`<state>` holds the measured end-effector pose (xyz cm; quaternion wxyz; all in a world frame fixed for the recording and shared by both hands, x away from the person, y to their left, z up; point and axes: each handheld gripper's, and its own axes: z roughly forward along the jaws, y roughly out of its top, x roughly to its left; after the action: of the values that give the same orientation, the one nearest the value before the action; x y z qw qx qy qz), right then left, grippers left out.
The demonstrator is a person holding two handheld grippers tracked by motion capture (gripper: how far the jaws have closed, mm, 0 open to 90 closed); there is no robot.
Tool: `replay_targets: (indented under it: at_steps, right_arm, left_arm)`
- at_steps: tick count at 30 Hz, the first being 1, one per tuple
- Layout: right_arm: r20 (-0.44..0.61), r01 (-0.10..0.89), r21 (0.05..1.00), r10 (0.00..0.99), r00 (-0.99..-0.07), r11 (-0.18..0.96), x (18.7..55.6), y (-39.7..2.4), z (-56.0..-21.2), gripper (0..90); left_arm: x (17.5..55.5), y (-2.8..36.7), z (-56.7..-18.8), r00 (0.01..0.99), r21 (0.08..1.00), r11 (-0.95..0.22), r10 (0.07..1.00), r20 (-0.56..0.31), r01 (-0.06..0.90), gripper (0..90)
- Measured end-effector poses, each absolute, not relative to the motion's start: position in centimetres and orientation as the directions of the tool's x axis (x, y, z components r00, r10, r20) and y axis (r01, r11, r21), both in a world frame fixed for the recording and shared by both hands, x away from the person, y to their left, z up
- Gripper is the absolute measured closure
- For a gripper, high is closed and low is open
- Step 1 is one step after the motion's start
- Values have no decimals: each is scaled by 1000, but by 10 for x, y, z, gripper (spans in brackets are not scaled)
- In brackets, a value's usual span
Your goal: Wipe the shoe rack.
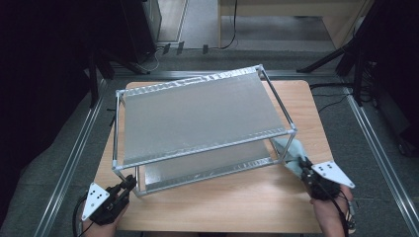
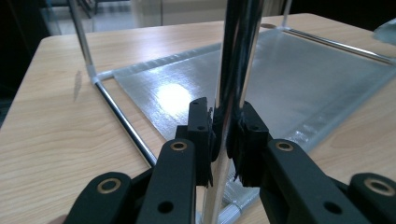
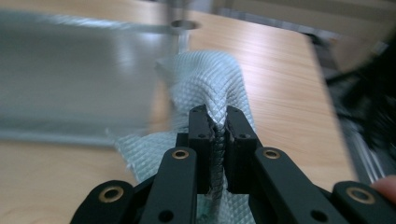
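A lab or test room: a small wooden table (image 1: pixel 237 207) stands between aluminium floor rails (image 1: pixel 74 158), with dark tripod legs (image 1: pixel 326 59), trailing cables (image 1: pixel 336 101) and grey carpet around it.

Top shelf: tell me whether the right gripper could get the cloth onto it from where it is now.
Probably yes. The right gripper is shut on the cloth beside the rack's near right post, and the top shelf lies bare and open from above. The left gripper clamps the near left post, steadying the rack.
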<state>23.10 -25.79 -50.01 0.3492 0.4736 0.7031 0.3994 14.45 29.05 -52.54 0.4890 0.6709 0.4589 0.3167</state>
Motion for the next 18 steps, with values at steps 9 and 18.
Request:
replay_targets:
  at_steps: [9, 18]
  right_arm:
    - [-10, 502, 798, 840, -542, 334, 234, -209, -530, 678]
    - [54, 432, 867, 816, -576, 248, 218, -246, -497, 412]
  left_arm:
    - [143, 279, -524, 453, 944, -147, 891, -3, 295, 805]
    - [142, 279, -524, 454, 945, -141, 891, -10, 297, 801]
